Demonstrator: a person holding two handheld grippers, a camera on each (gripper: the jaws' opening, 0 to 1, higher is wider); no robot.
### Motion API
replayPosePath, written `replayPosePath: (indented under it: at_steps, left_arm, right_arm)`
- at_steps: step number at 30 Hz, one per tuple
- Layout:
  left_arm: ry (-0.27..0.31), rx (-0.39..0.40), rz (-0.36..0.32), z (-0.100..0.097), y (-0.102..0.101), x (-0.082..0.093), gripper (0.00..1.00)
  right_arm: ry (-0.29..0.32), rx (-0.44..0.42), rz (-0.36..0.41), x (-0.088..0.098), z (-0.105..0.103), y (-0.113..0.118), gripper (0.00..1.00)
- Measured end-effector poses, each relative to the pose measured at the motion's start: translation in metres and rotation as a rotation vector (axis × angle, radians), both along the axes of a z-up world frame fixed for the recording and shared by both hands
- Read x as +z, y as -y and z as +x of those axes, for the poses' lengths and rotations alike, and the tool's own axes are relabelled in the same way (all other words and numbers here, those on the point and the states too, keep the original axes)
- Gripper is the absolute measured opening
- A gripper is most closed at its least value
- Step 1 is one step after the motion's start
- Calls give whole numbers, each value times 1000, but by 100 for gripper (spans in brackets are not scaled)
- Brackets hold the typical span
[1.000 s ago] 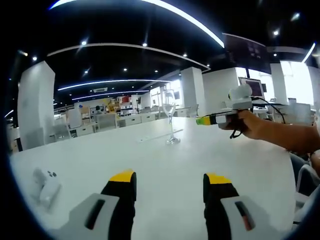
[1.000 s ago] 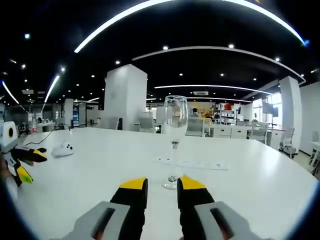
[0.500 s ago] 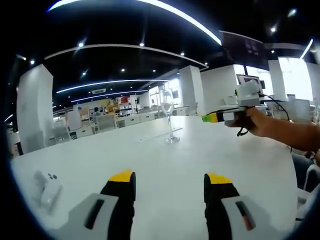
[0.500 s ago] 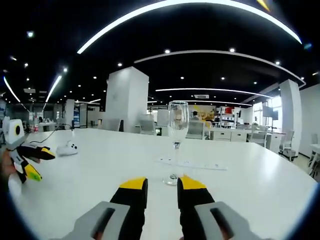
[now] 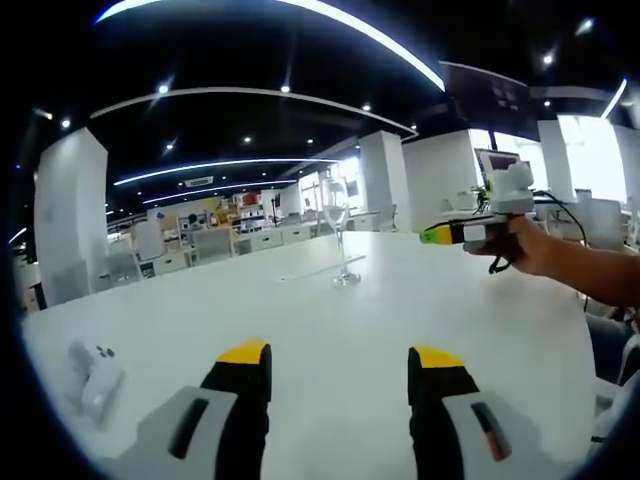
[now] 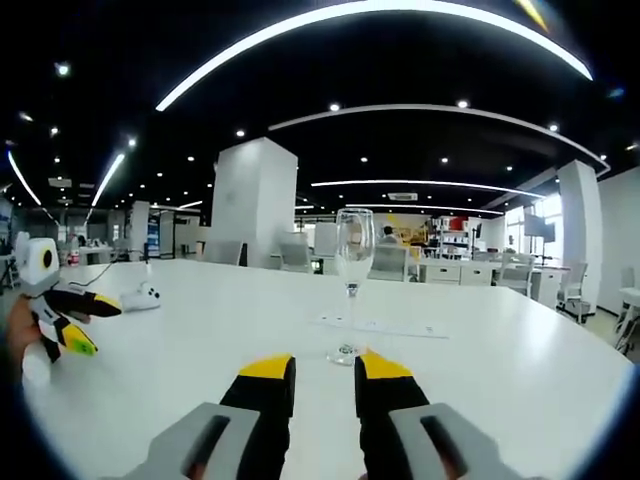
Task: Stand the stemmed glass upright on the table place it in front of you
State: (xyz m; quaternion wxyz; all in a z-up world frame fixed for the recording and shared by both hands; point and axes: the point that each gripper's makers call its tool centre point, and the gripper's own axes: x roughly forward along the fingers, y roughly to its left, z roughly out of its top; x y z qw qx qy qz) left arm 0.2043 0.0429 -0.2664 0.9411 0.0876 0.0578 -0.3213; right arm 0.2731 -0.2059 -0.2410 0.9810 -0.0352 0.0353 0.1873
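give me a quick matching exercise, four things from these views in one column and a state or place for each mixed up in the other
Things:
1. stemmed glass
2. left gripper
3. right gripper
4. white controller

States or places:
A. fingers wide apart, nothing between them
B. standing upright on the white table
C. lying on the table off to the side
D. fingers close together, glass base just beyond the tips

Pairs: 1-B, 2-A, 3-D, 4-C

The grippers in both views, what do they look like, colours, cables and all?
Each claw has two black jaws with yellow tips on grey bodies with dark slots: the left gripper and the right gripper. From the side, the right gripper shows a white camera box, a green-yellow tip and a black cable. The forearm holding it is bare.
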Motion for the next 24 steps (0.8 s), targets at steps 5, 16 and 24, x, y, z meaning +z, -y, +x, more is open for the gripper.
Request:
replayPosePath:
  at_steps: [5,16,24]
  left_arm:
    - [-1,-1,0,-1,0,0,55]
    - [1,4,0,-1,-1,0,55]
    - [3,6,5,-1,-1,0,55]
  right_arm:
    - [3,-2,5,-2,-8,1,27]
    - [15,-13,15,-1,-27,7,27]
    - [33,-23,15,-1,-41,12,27]
